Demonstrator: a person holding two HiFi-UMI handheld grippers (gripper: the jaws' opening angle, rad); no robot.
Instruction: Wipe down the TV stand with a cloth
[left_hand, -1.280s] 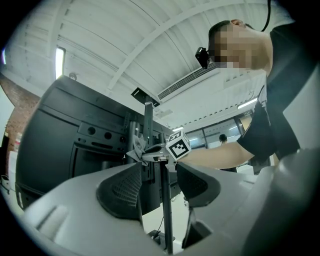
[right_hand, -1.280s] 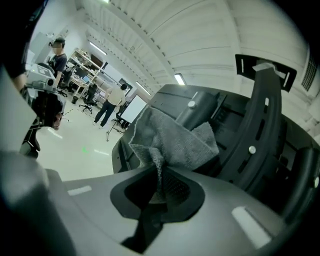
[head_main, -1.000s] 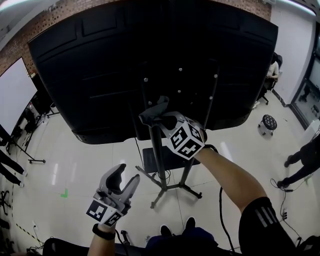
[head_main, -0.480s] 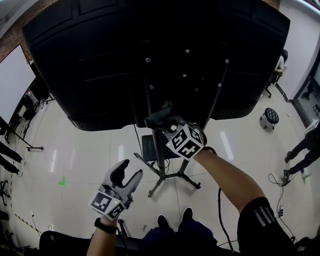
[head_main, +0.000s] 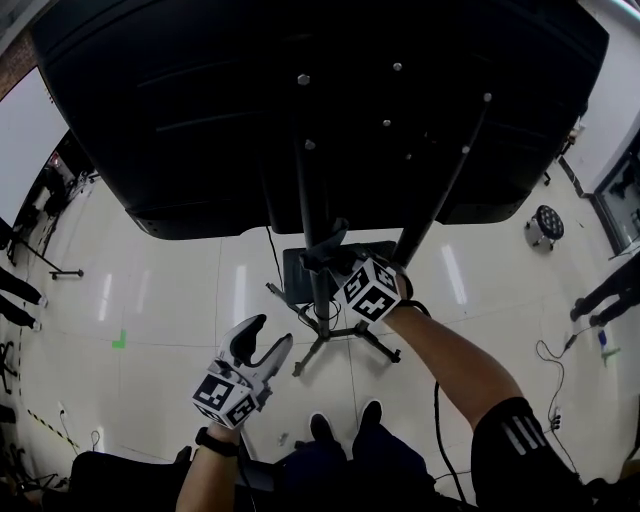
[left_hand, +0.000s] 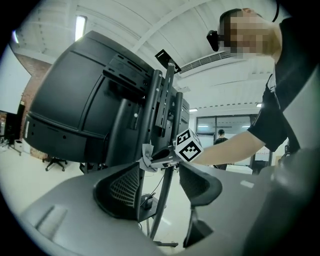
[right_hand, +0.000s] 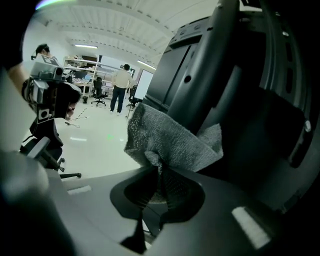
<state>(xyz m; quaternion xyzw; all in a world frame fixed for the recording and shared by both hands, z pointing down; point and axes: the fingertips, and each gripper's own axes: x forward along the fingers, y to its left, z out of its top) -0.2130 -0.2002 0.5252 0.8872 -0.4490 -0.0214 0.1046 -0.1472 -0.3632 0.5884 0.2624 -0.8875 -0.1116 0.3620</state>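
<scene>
Two jaws of the right gripper (right_hand: 161, 175) are clamping a soft grey woven cloth (right_hand: 170, 142) at its bunched middle. Light and limp, it is draping against the black metal TV stand pole (right_hand: 200, 95). The left gripper (left_hand: 160, 176), its jaws just opening, is holding nothing.

the cloth (head_main: 323, 241) lies against the stand pole (head_main: 312, 190) just under the tv (head_main: 230, 110), a shelf (head_main: 298, 278) sits lower on the pole, and the stand legs (head_main: 306, 358) rest on the floor (head_main: 170, 300) before the person's shoes (head_main: 322, 428).

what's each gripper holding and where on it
Right gripper pinches the grey cloth at a bunched fold; left gripper holds nothing, its jaws just opening.
</scene>
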